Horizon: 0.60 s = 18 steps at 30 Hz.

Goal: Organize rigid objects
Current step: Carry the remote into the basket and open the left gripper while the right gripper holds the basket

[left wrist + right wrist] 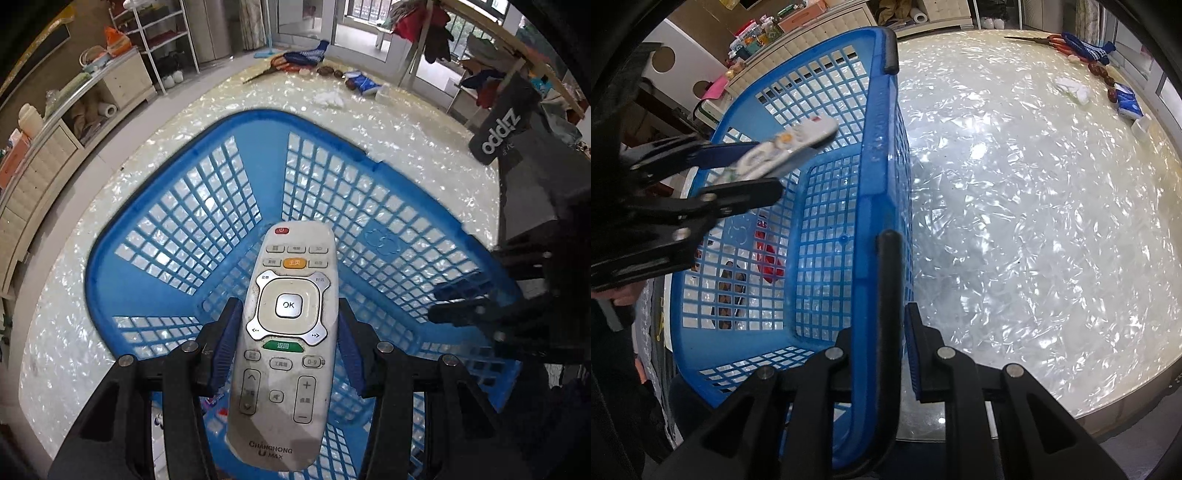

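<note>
Two grippers work at one blue basket [122,254] on a pearly white desk [1015,221]. The left gripper [288,354] hangs above the basket's open top, pointing forward and down into it, its jaws closed on the sides of a remote [286,343] at about mid-length. In the right wrist view the same gripper [764,173] reaches in from the left over the basket [827,206], with the remote [790,144] sticking out past the jaws, tilted a little upward and clear of the mesh.

The right gripper [882,354] sits low at the basket's near corner, its jaws closed on the black handle [888,295] that lies along the blue rim; one blue pad [912,354] presses the rim from the desk side.

Face up, the remote is white and rounded, somewhat grubby, with a red power key at the far end, an orange key, a square ring around an OK button, a green key below that, and CHANGHONG U MAX printed at the near end.

Something red [768,262] and a dark item [729,291] already lie on the basket floor. At the desk's far edge are scissors [1038,38] and other small things.
</note>
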{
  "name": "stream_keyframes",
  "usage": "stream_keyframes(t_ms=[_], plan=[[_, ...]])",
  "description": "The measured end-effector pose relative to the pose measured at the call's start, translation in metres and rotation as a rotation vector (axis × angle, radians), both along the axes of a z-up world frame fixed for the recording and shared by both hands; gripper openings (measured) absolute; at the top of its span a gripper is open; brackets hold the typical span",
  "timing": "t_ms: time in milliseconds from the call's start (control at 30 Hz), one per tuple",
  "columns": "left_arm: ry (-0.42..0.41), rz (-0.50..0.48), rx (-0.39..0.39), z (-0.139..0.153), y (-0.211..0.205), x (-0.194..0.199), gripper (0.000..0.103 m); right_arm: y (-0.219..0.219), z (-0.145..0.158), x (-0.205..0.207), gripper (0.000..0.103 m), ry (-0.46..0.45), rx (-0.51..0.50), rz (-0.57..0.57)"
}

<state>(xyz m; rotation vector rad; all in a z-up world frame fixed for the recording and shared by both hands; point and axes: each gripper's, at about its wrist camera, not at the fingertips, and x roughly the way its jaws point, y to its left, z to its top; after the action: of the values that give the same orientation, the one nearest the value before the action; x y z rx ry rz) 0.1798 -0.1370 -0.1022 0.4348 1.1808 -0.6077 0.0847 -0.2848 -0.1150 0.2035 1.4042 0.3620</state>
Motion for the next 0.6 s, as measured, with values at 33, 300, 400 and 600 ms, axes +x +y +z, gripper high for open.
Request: stream_keyframes(t_ms=[33, 300, 400, 600], plan=[[0.003, 0.003, 0.007, -0.004, 0.000, 0.002, 0.054, 0.000, 0.001, 0.000, 0.016, -0.001, 0.002, 0.001], [0.015, -0.050, 0.094, -0.030, -0.014, -0.002, 0.054, -0.001, 0.001, 0.000, 0.017, 0.000, 0.011, 0.000], [0.021, -0.079, 0.149, -0.036, -0.021, -0.005, 0.054, 0.000, 0.002, 0.001, 0.018, 0.001, 0.011, -0.003], [0.073, -0.108, 0.198, -0.045, -0.028, -0.006, 0.054, 0.000, 0.002, 0.003, 0.018, 0.003, 0.010, -0.003]])
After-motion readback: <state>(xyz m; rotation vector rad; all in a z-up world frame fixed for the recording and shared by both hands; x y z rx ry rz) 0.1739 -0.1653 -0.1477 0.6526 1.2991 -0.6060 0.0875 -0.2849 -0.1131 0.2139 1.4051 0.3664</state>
